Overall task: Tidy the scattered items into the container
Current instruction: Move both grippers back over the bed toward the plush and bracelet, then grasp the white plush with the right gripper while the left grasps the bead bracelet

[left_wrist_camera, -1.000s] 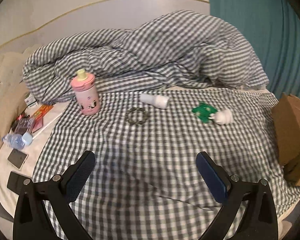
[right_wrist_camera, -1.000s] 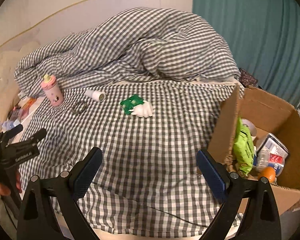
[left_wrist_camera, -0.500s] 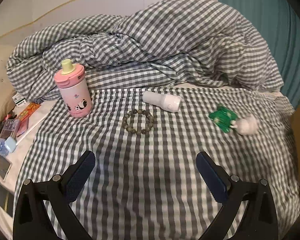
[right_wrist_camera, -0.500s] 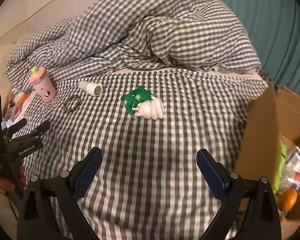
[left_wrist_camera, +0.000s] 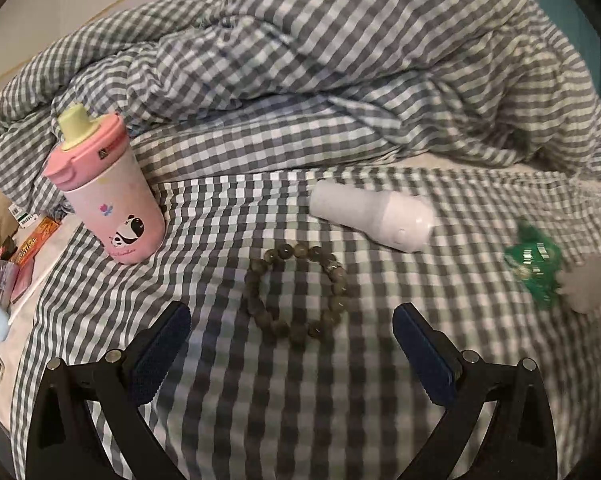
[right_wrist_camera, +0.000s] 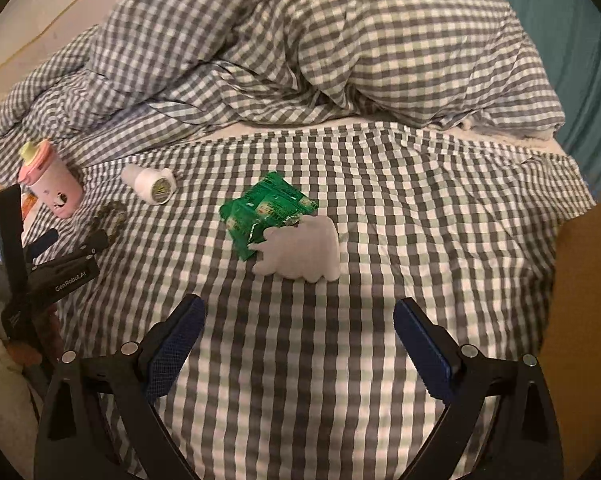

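Claws (left_wrist_camera: 291, 336) (right_wrist_camera: 299, 334) both apart, now nearer bead bracelet (left_wrist_camera: 298, 293) and seemingly white figurine (right_wrist_camera: 300, 252).

On my gingham bed (left_wrist_camera: 300, 400) lie a pink sippy cup (left_wrist_camera: 110, 200), bead bracelet (left_wrist_camera: 298, 292), white bottle (left_wrist_camera: 372, 214), green packet (right_wrist_camera: 266, 208) and crumpled duvet (left_wrist_camera: 340, 60).

- Both views are dimly and warmly lit, with no glare seen.
- The green packet (left_wrist_camera: 534, 266) right of the left gripper (left_wrist_camera: 291, 346) is smeared by blur.
- Edges are bent and darkened by fisheye distortion.
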A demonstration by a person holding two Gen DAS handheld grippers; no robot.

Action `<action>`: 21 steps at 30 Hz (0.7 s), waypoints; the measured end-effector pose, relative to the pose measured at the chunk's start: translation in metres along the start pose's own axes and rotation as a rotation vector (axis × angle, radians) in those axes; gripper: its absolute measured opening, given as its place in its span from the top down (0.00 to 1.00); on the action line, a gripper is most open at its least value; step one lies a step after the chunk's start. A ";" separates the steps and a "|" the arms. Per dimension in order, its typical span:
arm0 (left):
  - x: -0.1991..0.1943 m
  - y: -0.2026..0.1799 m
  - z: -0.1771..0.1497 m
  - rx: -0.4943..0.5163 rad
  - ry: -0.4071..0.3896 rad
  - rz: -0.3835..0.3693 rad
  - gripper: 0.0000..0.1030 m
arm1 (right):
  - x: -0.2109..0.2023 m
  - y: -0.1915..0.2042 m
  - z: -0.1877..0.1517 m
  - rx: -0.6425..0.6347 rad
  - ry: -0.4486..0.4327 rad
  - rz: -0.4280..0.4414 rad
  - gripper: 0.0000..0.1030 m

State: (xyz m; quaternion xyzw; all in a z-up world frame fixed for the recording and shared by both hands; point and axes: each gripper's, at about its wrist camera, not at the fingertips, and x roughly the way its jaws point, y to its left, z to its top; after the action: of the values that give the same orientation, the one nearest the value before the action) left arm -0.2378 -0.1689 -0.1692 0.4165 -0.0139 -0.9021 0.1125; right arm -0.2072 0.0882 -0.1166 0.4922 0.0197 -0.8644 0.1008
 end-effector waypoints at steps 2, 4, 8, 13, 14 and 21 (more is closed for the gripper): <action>0.012 0.002 0.001 -0.008 0.011 0.011 0.00 | 0.011 -0.001 0.004 -0.005 0.012 -0.004 0.07; 0.027 0.004 0.001 -0.016 0.025 0.034 0.00 | 0.022 0.000 0.008 -0.007 0.023 -0.001 0.07; 0.052 0.012 -0.002 -0.071 0.074 0.000 0.00 | 0.043 0.002 0.016 -0.025 0.047 -0.006 0.07; 0.056 0.016 0.001 -0.090 0.088 -0.046 0.10 | 0.071 0.005 0.023 -0.020 0.098 0.007 0.07; 0.054 0.015 0.002 -0.084 0.086 -0.073 0.26 | 0.075 0.006 0.023 -0.024 0.099 0.003 0.07; 0.041 0.004 0.002 -0.035 0.079 -0.108 0.84 | 0.098 0.017 0.028 -0.080 0.128 -0.040 0.12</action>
State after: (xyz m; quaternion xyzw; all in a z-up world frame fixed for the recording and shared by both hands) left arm -0.2643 -0.1818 -0.1978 0.4497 0.0290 -0.8898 0.0714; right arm -0.2757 0.0526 -0.1849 0.5417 0.0704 -0.8314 0.1017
